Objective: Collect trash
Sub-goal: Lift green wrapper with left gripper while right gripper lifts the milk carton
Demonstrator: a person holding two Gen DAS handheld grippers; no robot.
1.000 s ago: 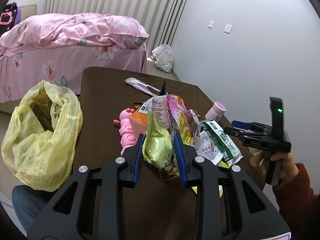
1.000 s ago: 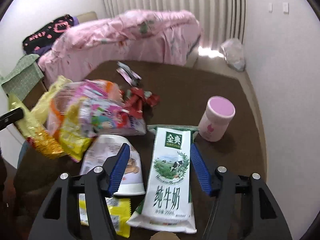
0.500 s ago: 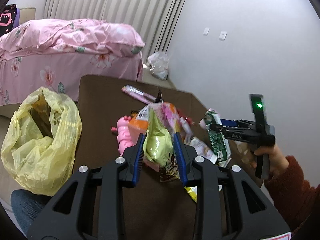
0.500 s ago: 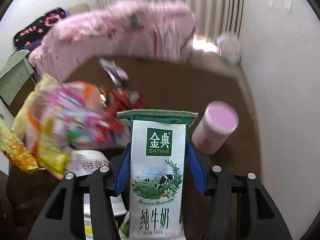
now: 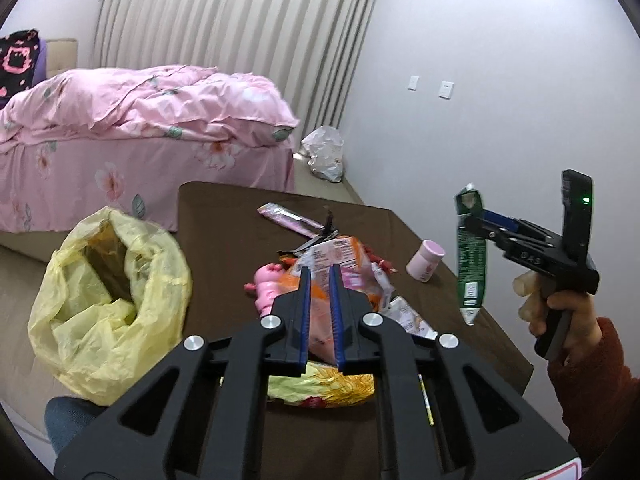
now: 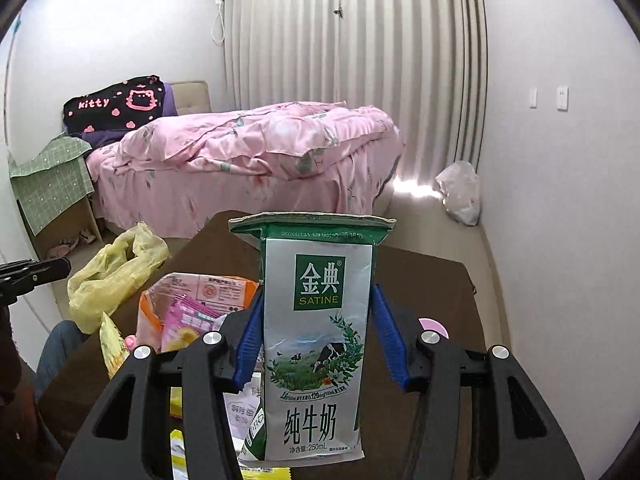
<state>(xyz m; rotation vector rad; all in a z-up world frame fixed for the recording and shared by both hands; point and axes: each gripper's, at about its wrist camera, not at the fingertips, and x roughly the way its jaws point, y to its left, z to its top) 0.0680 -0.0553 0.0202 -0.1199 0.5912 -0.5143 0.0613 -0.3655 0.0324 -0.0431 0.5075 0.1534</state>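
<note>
My right gripper (image 6: 316,340) is shut on a green-and-silver milk carton (image 6: 316,344) and holds it upright above the brown table (image 5: 224,216); in the left wrist view the carton (image 5: 470,256) hangs from that gripper (image 5: 476,224) at the right. My left gripper (image 5: 320,304) is nearly shut, its jaws a narrow gap apart, over a pile of snack wrappers (image 5: 340,256); nothing shows clearly between them. A yellow-green wrapper (image 5: 320,388) lies under it. An open yellow trash bag (image 5: 108,300) sits at the table's left.
A pink cup (image 5: 426,260), a pink toy (image 5: 266,284) and a purple wrapper (image 5: 288,216) lie on the table. A pink bed (image 5: 140,120) stands behind. A white bag (image 5: 326,154) sits on the floor by the wall.
My right gripper closed on the milk carton and lifted it off the table. My left gripper's jaws narrowed and the yellow-green wrapper that stood between them now lies below.
</note>
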